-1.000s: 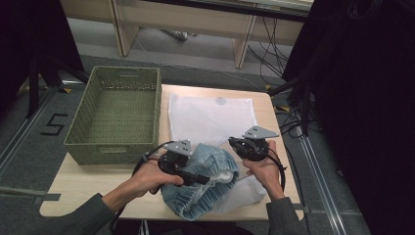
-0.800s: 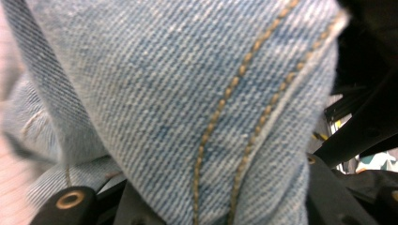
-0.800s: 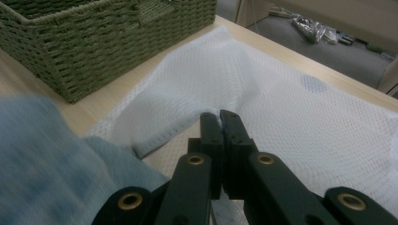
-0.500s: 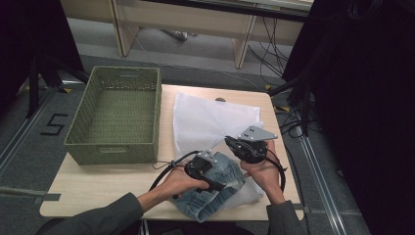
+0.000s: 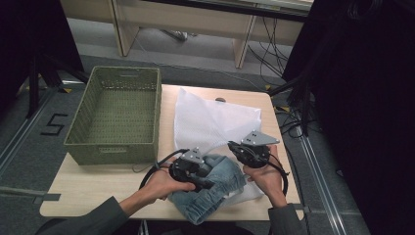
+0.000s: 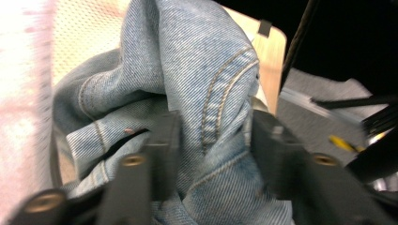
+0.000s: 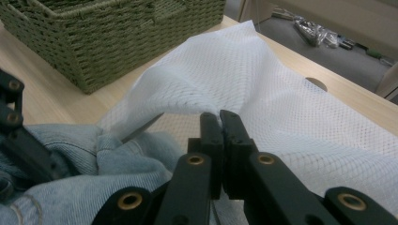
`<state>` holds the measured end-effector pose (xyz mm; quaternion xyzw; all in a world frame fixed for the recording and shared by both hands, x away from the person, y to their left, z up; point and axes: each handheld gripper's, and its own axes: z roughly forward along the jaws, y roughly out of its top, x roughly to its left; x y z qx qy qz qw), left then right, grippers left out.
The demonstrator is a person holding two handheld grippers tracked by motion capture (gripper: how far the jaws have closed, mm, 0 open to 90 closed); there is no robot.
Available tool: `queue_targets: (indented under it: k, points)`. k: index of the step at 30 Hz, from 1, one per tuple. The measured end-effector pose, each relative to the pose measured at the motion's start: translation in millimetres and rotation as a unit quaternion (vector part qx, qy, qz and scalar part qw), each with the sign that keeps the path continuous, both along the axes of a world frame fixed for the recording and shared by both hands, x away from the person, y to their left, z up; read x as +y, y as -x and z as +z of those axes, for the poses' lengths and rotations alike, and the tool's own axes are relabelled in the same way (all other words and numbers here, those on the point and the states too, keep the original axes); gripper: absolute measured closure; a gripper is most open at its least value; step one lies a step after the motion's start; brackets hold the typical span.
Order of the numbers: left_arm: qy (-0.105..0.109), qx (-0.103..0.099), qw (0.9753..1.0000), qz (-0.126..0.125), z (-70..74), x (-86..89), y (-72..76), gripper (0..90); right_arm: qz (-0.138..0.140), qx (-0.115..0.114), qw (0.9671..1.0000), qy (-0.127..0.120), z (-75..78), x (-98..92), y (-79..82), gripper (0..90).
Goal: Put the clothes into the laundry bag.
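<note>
Denim, a crumpled pale-blue garment (image 5: 211, 188), lies at the white mesh laundry bag's (image 5: 215, 122) near edge, clamped in the left hand-held gripper (image 6: 211, 140); the right hand-held gripper (image 7: 219, 123) pinches that bag's rim.

The jeans (image 6: 187, 93) were faded blue denim, a rough twill with raised tan stitching along the seams. The bag (image 7: 291, 93) was thin white mesh cloth, finely holed and matt, and the basket (image 5: 117, 115) was coarse woven green wicker. The desk (image 5: 88, 188) was smooth pale wood, while the jaws looked like matt black plastic with brass-coloured rivets.
</note>
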<state>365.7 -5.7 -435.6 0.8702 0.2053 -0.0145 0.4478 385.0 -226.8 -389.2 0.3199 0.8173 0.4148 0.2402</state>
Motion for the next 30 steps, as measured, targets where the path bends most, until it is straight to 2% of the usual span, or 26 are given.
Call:
queue_targets:
  k: [2,4,5,6,7,9,10,11,12,13,14,15,16,17,18,20,21,22,23,24,25,26,27,28,29,30]
  points:
    - [-0.004,-0.005,0.9996,0.029,-14.5,-17.4,-9.9,67.9,0.008,-0.001,0.9999,0.009,1.7,1.6,6.6,90.0]
    - [-0.006,-0.008,0.9993,0.036,-18.7,-21.3,-14.4,68.1,0.006,-0.001,1.0000,0.005,1.8,2.1,8.4,90.0]
    - [0.010,0.009,0.9986,0.051,-20.7,-24.8,-18.3,66.9,0.009,0.002,0.9999,0.009,2.8,0.6,13.8,90.0]
    - [0.010,0.009,0.9986,0.051,-20.7,-24.8,-18.3,64.9,0.006,0.002,1.0000,0.007,1.5,0.1,15.9,90.0]
    - [0.019,0.011,0.9987,0.047,-15.1,-20.8,-15.3,61.1,0.002,0.004,1.0000,0.006,0.0,-0.7,18.3,90.0]
    - [0.021,0.010,0.9988,0.044,-10.9,-17.1,-12.5,51.1,0.009,0.005,0.9999,0.012,-0.9,-2.5,19.0,90.0]
    - [0.024,0.009,0.9986,0.045,-4.9,-11.4,-9.0,51.1,0.003,0.004,1.0000,0.007,-3.0,-3.2,19.3,90.0]
    - [0.030,0.006,0.9984,0.047,0.2,-5.9,-6.8,39.9,0.002,0.010,0.9999,0.009,-3.4,-5.2,19.3,90.0]
    - [0.035,0.005,0.9984,0.045,4.3,-1.1,-5.9,37.4,0.002,0.009,0.9999,0.008,-2.9,-5.4,19.2,90.0]
    - [0.051,-0.001,0.9971,0.057,15.9,13.3,-6.8,34.6,-0.006,0.006,1.0000,-0.002,-3.5,-4.0,19.6,90.0]
    - [0.060,-0.007,0.9953,0.076,21.6,22.3,-10.4,32.1,0.002,0.002,1.0000,0.008,-1.4,-4.7,18.9,90.0]
    - [0.060,-0.007,0.9953,0.076,21.6,22.3,-10.4,31.4,0.002,0.002,1.0000,0.008,-1.4,-4.7,18.9,90.0]
    - [0.055,-0.028,0.9934,0.096,25.3,30.9,-20.2,32.0,0.005,0.003,1.0000,0.003,-0.5,-1.4,19.0,90.0]
    - [0.055,-0.028,0.9934,0.096,25.3,30.9,-20.2,33.1,0.005,0.003,1.0000,0.003,-0.5,-1.4,19.0,90.0]
    - [0.050,-0.038,0.9922,0.108,24.1,32.4,-28.1,33.1,0.007,0.003,1.0000,0.006,-0.1,-0.4,18.7,90.0]
    - [0.008,-0.065,0.9919,0.109,11.7,21.5,-44.3,34.5,0.012,0.006,0.9999,0.010,-0.8,4.7,18.2,90.0]
    - [-0.003,-0.067,0.9921,0.105,5.2,15.7,-50.4,33.5,0.012,0.000,0.9999,0.009,-1.9,6.7,18.2,90.0]
    - [-0.003,-0.067,0.9921,0.105,5.2,15.7,-50.4,35.4,0.013,0.004,0.9999,0.008,-2.2,8.0,18.4,89.9]
    - [-0.008,-0.062,0.9924,0.106,-1.6,10.7,-55.8,45.9,0.017,0.003,0.9998,0.013,-2.3,8.4,18.1,90.0]
    - [-0.009,-0.057,0.9930,0.103,-7.5,7.1,-60.6,61.7,0.016,0.003,0.9998,0.015,-2.9,8.8,17.9,90.0]
    - [-0.036,-0.085,0.9905,0.102,-13.4,6.2,-66.3,74.1,0.010,0.005,0.9999,0.013,-4.1,9.3,18.0,90.0]
    - [-0.036,-0.085,0.9905,0.102,-13.4,6.2,-66.3,80.9,0.010,0.005,0.9999,0.013,-4.1,9.3,18.0,90.0]
    - [-0.037,-0.085,0.9907,0.100,-13.4,9.9,-68.8,80.9,0.014,0.004,0.9997,0.019,-5.0,9.1,17.5,89.9]
    - [-0.026,-0.076,0.9912,0.106,-11.7,13.8,-69.1,87.1,0.015,0.009,0.9995,0.025,-8.8,9.3,16.4,90.0]
    - [-0.018,-0.075,0.9910,0.109,-7.8,19.5,-68.9,87.6,0.013,0.015,0.9996,0.022,-11.8,10.5,16.2,90.0]
    - [-0.009,-0.084,0.9902,0.112,1.4,30.9,-69.1,87.6,0.015,0.015,0.9995,0.024,-14.7,11.6,15.5,90.0]
